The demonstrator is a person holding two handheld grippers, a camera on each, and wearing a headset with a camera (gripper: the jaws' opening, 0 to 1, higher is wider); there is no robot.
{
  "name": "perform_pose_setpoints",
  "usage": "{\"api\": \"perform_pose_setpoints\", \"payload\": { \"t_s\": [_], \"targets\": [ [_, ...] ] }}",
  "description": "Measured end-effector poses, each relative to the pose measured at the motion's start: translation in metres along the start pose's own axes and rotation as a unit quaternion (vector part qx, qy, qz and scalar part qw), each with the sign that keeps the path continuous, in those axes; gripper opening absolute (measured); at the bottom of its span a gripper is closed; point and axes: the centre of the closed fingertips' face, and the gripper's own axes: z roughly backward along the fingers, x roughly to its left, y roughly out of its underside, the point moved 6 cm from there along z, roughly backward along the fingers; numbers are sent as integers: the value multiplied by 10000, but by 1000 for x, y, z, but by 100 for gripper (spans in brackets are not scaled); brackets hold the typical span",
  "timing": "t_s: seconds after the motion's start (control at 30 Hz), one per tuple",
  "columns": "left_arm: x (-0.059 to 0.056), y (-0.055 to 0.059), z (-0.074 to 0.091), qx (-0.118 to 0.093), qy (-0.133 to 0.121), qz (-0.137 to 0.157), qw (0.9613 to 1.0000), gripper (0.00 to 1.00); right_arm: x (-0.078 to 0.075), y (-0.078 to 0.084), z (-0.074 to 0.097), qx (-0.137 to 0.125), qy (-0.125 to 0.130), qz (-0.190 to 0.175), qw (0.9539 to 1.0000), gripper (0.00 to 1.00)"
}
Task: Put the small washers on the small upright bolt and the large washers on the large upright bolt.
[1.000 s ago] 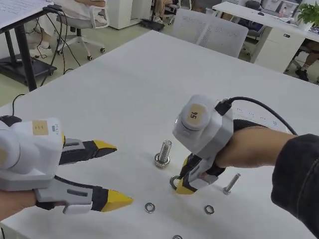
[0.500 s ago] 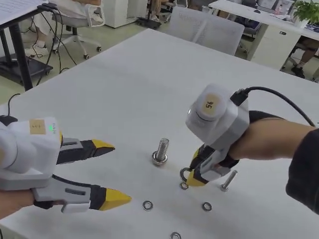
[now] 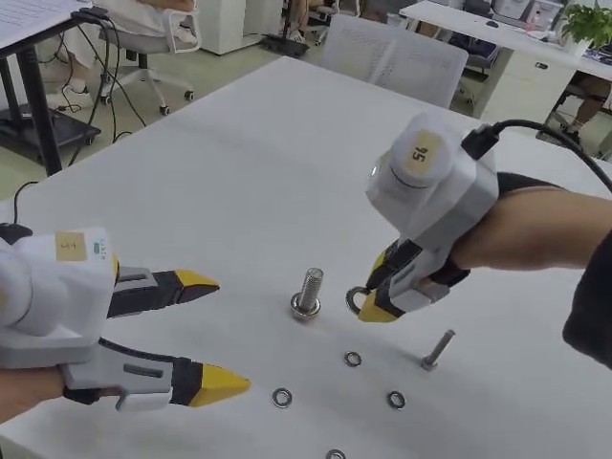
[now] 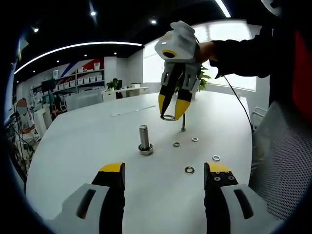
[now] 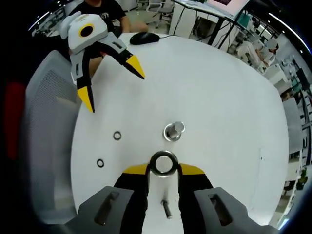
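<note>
Right gripper (image 3: 368, 310) higher, large washer (image 5: 164, 153) between jaws

We're looking at a smooth matt white tabletop (image 3: 239, 172) with barely any sheen. The large threaded metal bolt (image 3: 307, 293) gleams silver, its shank ridged. The small grey metal bolt (image 3: 437, 350) looks duller. The large bright metal ring washer (image 5: 163, 163) shines, polished. On the left gripper (image 3: 222, 335) and right gripper (image 3: 371, 308) we see matt white plastic shells, black jaws and glossy yellow tips. The dark sleeve (image 3: 593, 296) is soft cloth.
</note>
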Motion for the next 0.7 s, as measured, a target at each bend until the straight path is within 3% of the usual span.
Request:
{"api": "perform_pose_setpoints", "payload": {
  "t_s": [0.4,0.7],
  "targets": [
    [0,0,1,-3,-14,20,10000,65,-11,-31,-4,-55,10,310,9995,23],
    [2,1,0,6,-13,20,10000,64,-22,-41,-12,-31,-42,376,9993,23]
  ]
}}
